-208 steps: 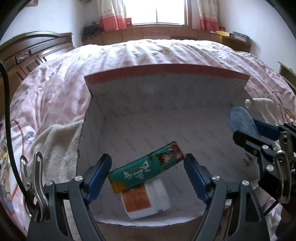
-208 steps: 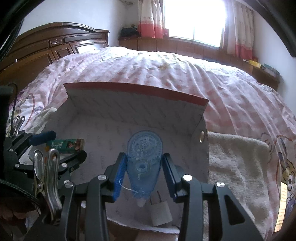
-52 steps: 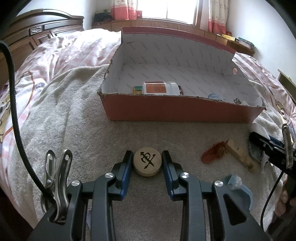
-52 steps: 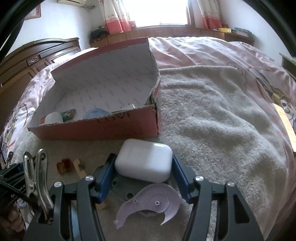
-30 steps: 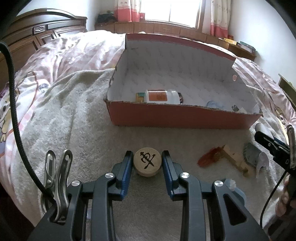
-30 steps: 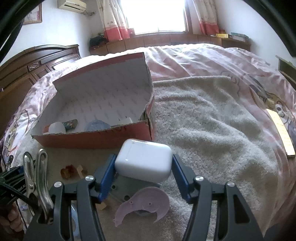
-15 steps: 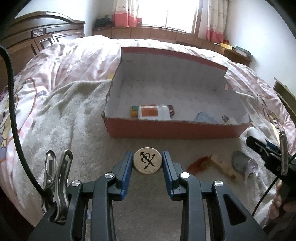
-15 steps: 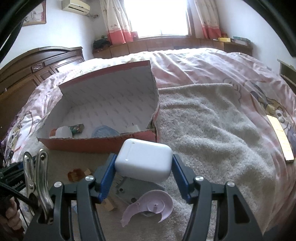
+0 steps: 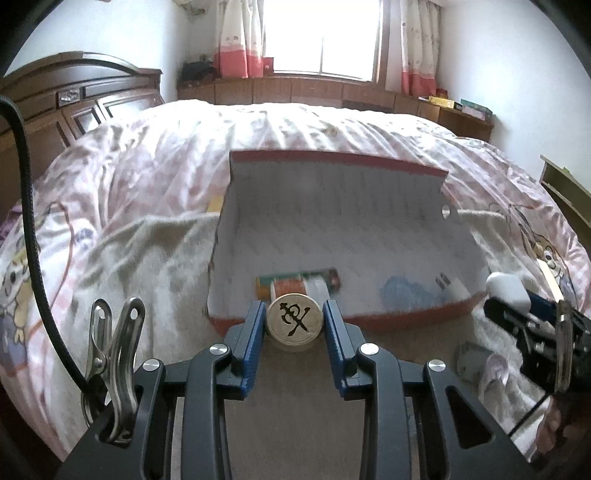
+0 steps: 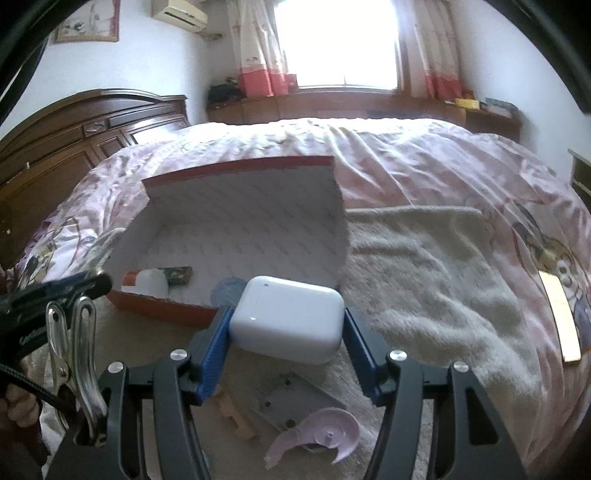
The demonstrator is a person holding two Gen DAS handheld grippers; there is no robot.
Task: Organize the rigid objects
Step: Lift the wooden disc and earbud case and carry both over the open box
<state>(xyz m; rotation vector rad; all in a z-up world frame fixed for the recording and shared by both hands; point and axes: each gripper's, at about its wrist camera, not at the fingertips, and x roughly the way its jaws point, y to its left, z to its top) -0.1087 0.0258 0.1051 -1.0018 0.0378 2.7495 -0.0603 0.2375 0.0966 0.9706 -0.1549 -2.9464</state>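
My left claw (image 9: 294, 325) is clamped on a round wooden chess piece (image 9: 294, 322), its blue pads pressed to both sides of the disc, black character facing me. My right claw (image 10: 286, 334) grips a white earbud case (image 10: 286, 319) the same way, jaws set wider around its rounded body. Both hang above a beige towel (image 10: 436, 291) spread over the bed. Just under the right claw I see a grey plate (image 10: 291, 402), a lilac curved plastic piece (image 10: 317, 435) and a small wooden block (image 10: 236, 417) lying on the towel. Directly beyond both claws stands the open red cardboard box (image 9: 332, 166) with its white patterned lining; inside, near its front wall, lie a white bottle with an orange label (image 10: 149, 282) against a green tube (image 10: 179, 275), and further right a blue tape dispenser (image 9: 406, 291), all blurred. From the left view, the right claw with its case shows at the far right edge. Past the box, the pink patterned quilt (image 9: 314, 125) rolls away to a dark wooden headboard (image 10: 74, 125) on the left and a bright window (image 9: 325, 35) with pink-trimmed curtains.
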